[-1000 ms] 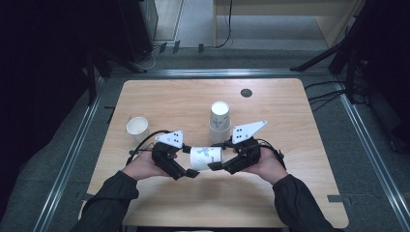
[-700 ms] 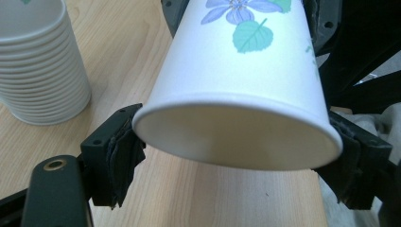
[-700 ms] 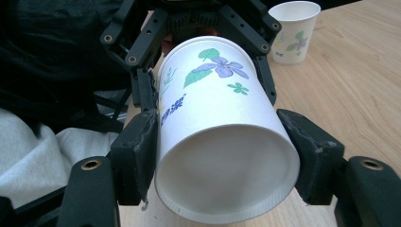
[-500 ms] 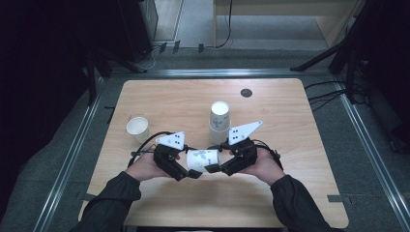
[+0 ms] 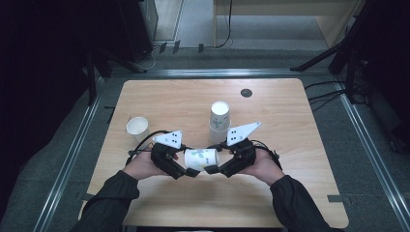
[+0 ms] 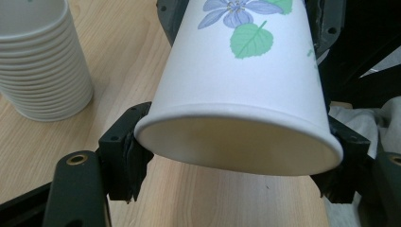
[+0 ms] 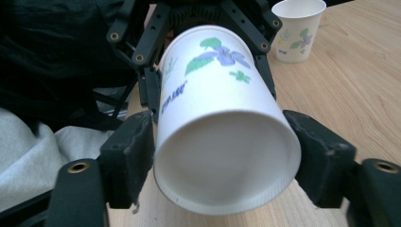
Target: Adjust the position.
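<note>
A white paper cup (image 5: 202, 158) with a blue flower print lies on its side in the air, held between both grippers over the table's near middle. My left gripper (image 5: 187, 170) is shut on its rim end; in the left gripper view the cup (image 6: 241, 85) shows its open mouth between the jaws of that gripper (image 6: 234, 156). My right gripper (image 5: 216, 169) is shut on its base end; in the right gripper view the cup (image 7: 222, 142) shows its recessed bottom between the jaws of that gripper (image 7: 224, 161).
A stack of upturned paper cups (image 5: 219, 116) stands just beyond the right gripper, and also shows in the left gripper view as the stack (image 6: 40, 61). A single upright cup (image 5: 138, 128) stands at the left. A dark round disc (image 5: 246, 92) sits near the wooden table's (image 5: 290, 125) far edge.
Both hands with the cup between them have drifted slightly toward the near edge. The grips look the same.
</note>
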`<state>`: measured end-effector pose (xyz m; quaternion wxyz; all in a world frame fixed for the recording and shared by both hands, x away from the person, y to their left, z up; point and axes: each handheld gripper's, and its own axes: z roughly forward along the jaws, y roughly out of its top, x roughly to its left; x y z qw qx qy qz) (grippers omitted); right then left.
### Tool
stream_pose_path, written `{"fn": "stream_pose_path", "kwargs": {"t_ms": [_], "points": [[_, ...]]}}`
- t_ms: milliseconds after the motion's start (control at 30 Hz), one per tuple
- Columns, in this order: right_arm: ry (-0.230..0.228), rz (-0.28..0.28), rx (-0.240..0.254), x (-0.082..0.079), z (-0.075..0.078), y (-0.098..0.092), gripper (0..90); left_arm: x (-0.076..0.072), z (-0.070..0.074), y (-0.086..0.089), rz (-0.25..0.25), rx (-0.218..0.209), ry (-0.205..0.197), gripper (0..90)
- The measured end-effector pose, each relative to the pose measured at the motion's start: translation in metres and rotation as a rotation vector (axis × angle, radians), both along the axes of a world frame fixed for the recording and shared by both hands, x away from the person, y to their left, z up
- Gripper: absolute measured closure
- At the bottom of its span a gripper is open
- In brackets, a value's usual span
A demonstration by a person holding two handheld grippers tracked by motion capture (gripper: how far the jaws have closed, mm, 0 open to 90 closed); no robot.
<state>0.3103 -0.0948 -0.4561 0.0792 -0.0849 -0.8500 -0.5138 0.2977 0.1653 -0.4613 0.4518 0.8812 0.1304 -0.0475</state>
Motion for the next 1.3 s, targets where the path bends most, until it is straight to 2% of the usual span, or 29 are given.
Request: {"fn": "stream_pose_path", "kwargs": {"t_ms": [100,233,333,467,633,667,733,767,800,967,1133,1300], "points": [[-0.014,-0.019,-0.009,0.001,0.0,-0.001,22.8,0.002,0.006,0.006,0.007,0.005,-0.003,25.3],[-0.016,-0.035,-0.025,0.003,-0.001,-0.003,22.9,0.005,0.014,0.013,0.021,0.011,0.003,25.3],[-0.015,-0.046,-0.045,0.004,-0.003,-0.005,23.2,0.007,0.019,0.016,0.021,0.047,0.024,25.4],[-0.012,-0.065,-0.06,0.006,-0.005,-0.006,23.4,0.011,0.025,0.016,0.036,0.117,0.003,25.3],[-0.018,-0.076,-0.067,0.003,-0.006,-0.007,23.4,0.014,0.034,0.012,0.015,0.141,-0.002,25.3],[-0.019,-0.077,-0.07,0.003,-0.006,-0.008,23.4,0.016,0.035,0.01,0.001,0.158,0.005,25.3],[-0.018,-0.08,-0.071,0.003,-0.007,-0.008,23.4,0.017,0.036,0.006,-0.013,0.19,-0.006,25.3],[-0.019,-0.081,-0.071,0.003,-0.007,-0.008,23.4,0.019,0.037,0.003,-0.018,0.205,0.007,25.3],[-0.018,-0.08,-0.073,0.003,-0.007,-0.008,23.4,0.02,0.037,0.001,-0.028,0.221,-0.002,25.3],[-0.023,-0.083,-0.078,0.003,-0.008,-0.008,23.4,0.023,0.038,-0.008,-0.045,0.278,0.003,25.3],[-0.013,-0.083,-0.065,0.004,-0.01,-0.008,23.4,0.022,0.037,-0.012,-0.039,0.335,0.008,25.3],[-0.027,-0.088,-0.087,0.001,-0.012,-0.006,23.3,0.022,0.036,-0.017,-0.056,0.403,-0.005,25.3]]}}
